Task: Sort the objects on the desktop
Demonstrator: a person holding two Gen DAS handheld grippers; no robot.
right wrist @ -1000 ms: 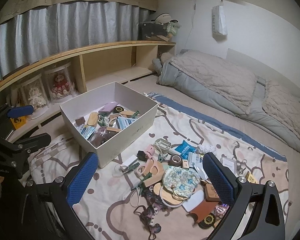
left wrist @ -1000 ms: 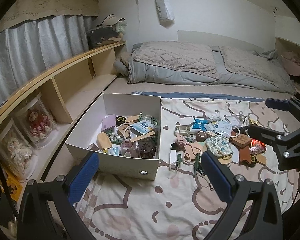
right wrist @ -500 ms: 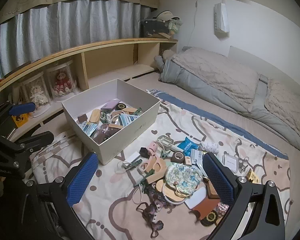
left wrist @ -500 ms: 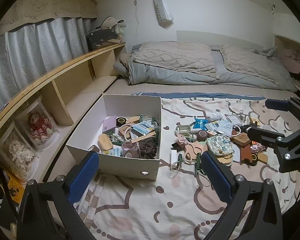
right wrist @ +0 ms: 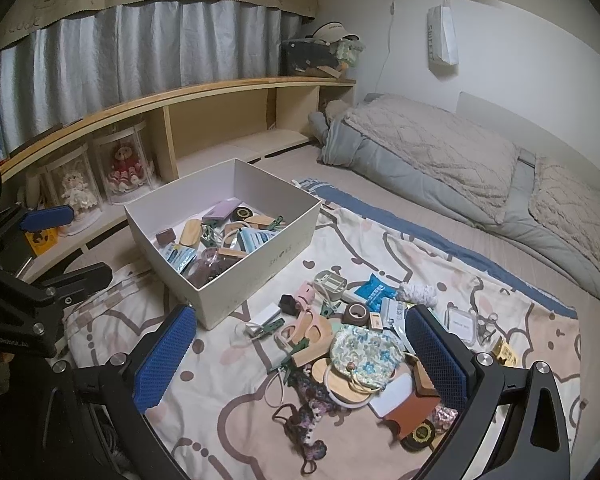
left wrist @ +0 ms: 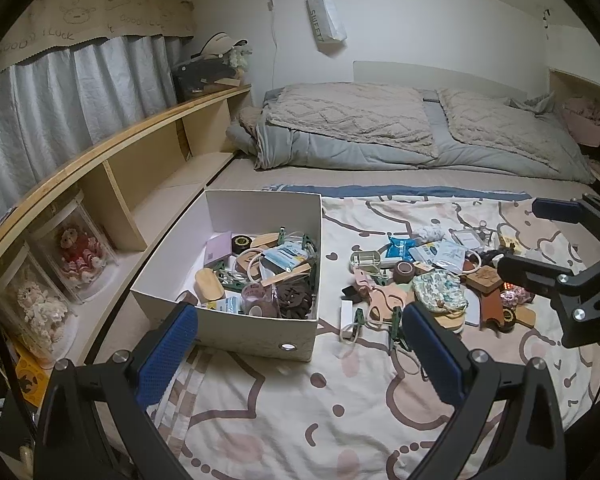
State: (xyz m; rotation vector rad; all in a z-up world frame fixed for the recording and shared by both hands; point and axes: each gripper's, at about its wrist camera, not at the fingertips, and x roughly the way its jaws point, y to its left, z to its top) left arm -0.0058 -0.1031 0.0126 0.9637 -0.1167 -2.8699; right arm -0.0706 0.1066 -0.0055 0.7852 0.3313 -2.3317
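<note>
A white cardboard box [left wrist: 256, 334] [right wrist: 260, 276] stands on a cartoon-print blanket [left wrist: 284, 412], partly filled with small items. To its right lies a pile of loose objects: a floral pouch [left wrist: 440, 290] [right wrist: 366, 354], a brown tape roll [left wrist: 404, 271] [right wrist: 357, 313], a blue packet [left wrist: 400, 246] [right wrist: 374, 290], wooden pieces and clips. My left gripper [left wrist: 300, 356] hovers open above the box's near wall with nothing between its fingers. My right gripper [right wrist: 300, 354] is open over the pile, also empty; in the left wrist view it shows at the right edge [left wrist: 540, 236].
A wooden shelf [left wrist: 112, 160] with doll display cases [left wrist: 80, 252] runs along the left. A grey folded duvet [left wrist: 380, 132] lies at the back. A crocheted dark item [right wrist: 308, 400] trails at the pile's near side. Bare blanket spreads in front of the box.
Both grippers have drawn back and risen slightly, so the box and pile sit a little farther away. Both stay open and nothing on the blanket has moved.
</note>
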